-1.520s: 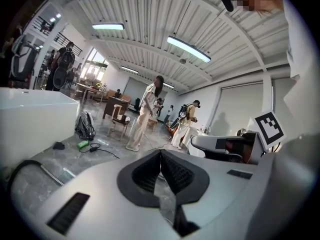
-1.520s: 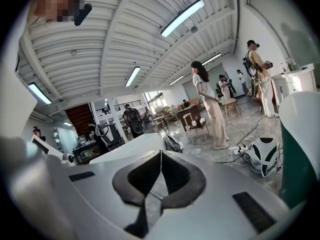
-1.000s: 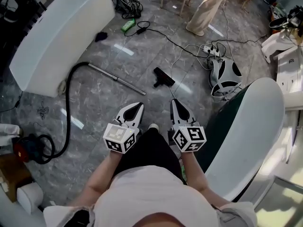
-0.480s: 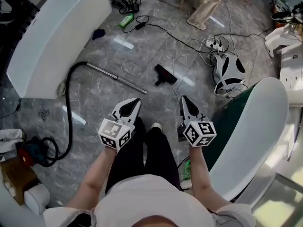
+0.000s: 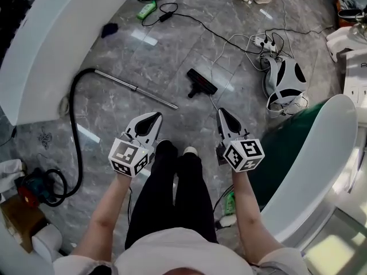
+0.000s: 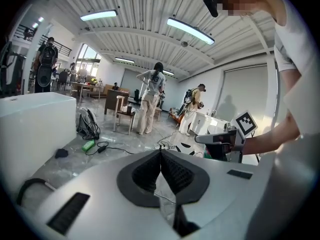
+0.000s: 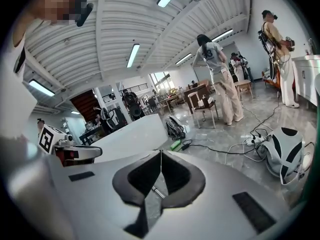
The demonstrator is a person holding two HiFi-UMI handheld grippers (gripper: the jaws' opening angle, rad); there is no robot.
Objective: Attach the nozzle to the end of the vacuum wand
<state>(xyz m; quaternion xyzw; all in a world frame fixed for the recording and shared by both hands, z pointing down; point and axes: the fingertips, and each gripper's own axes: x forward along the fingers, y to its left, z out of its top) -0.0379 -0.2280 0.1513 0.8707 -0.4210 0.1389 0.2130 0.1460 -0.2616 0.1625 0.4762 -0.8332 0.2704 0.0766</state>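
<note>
Spreads left gripper (image 5: pixel 152 117) and right gripper (image 5: pixel 222 113) wider apart, short of the wand (image 5: pixel 135 88), fingers together and empty, leaving nozzle (image 5: pixel 200 83) off the wand's end, ungrasped.

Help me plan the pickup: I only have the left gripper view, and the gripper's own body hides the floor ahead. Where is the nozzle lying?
Observer: The head view shows the black nozzle on the floor, ahead of the right gripper.
Operator: Is it on the wand yet?
Observer: No. The metal wand lies apart from it, free end nearest the nozzle, ahead of the left gripper.
Operator: Is the right gripper carrying anything?
Observer: No. The right gripper view shows its jaws together with nothing between them.
</note>
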